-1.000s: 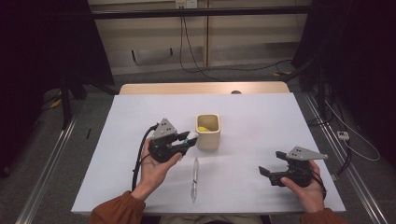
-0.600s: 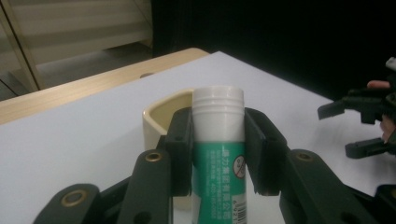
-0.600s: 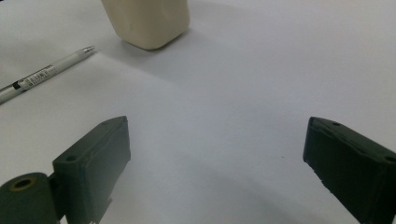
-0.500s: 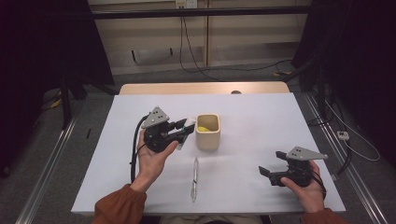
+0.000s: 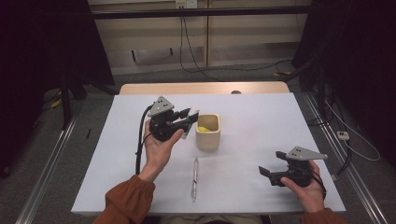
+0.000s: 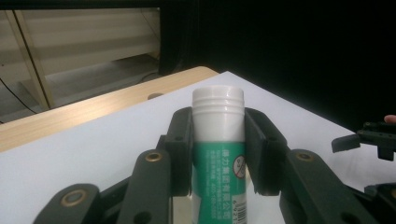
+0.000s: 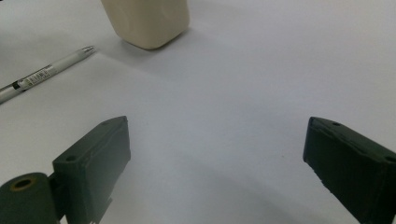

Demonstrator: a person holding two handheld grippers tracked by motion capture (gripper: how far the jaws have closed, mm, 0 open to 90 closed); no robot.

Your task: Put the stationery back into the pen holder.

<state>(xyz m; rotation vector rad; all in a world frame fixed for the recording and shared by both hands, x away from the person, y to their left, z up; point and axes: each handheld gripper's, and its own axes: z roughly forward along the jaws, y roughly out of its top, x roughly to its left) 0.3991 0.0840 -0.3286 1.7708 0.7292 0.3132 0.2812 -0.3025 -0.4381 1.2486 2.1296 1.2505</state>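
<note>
The left claw is clamped on a green-and-white glue stick, lifted beside the beige cup; dropping it in remains. The pen lies on the surface. The right claw stands apart, empty.

Smooth plastic glue stick with glossy green label; matt beige cup; matt white table with wooden edge.

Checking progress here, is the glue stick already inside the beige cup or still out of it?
Out. The left gripper is shut on the glue stick, holding it beside the beige cup, above the table.
</note>
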